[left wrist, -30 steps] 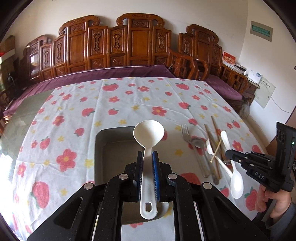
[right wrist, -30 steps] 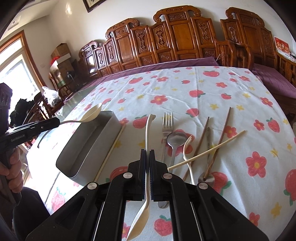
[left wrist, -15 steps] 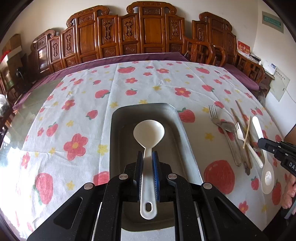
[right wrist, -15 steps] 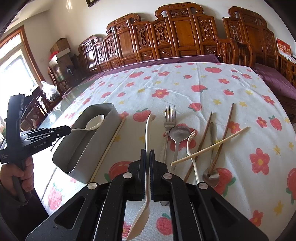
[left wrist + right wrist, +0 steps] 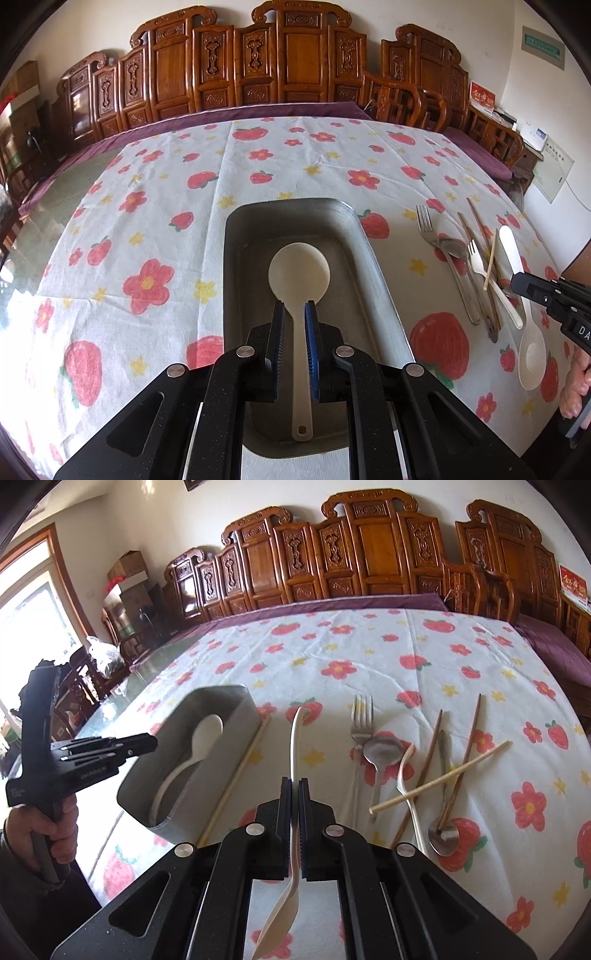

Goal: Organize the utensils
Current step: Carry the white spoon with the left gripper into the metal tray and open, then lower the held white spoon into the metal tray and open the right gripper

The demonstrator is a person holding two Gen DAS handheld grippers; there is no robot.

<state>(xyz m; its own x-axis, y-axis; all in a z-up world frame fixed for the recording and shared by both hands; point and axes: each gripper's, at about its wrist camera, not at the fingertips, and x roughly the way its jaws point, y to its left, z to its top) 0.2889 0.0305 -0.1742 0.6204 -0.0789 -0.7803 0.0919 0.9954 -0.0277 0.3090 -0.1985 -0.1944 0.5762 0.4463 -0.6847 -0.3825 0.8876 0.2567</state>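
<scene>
Left gripper (image 5: 294, 306): pinches the handle of a cream ladle (image 5: 299, 275) between its blue pads; the bowl sticks out ahead of the fingertips and the handle end with its hole hangs back toward the camera.
Ladle position: inside the grey metal tray (image 5: 373, 258), bowl toward the far end; in the right wrist view its bowl (image 5: 207, 731) lies low between the tray walls. Whether it touches the floor of the tray I cannot tell.
Right gripper (image 5: 294, 781): pressed together on the handle of a white spoon (image 5: 295, 734), handle pointing away over the cloth, bowl hanging down under the jaws near the camera.
Tray: rectangular, on the flowered tablecloth (image 5: 147, 206), to the left of the loose cutlery.
Pale chopstick (image 5: 240, 771): lies on the cloth just beside the tray's right wall.
Loose cutlery: a metal fork (image 5: 360, 720), a metal spoon (image 5: 382, 753), a white plastic fork (image 5: 480, 266), two brown chopsticks (image 5: 469, 746) and a second pale chopstick (image 5: 443, 781) lying crossed over them; another metal spoon (image 5: 443, 834) sits at the near end of the pile.
Hands: a hand (image 5: 48, 834) grips the left tool's handle at the left edge of the right wrist view.
Background: carved wooden chairs (image 5: 288, 66) along the wall behind the table.
</scene>
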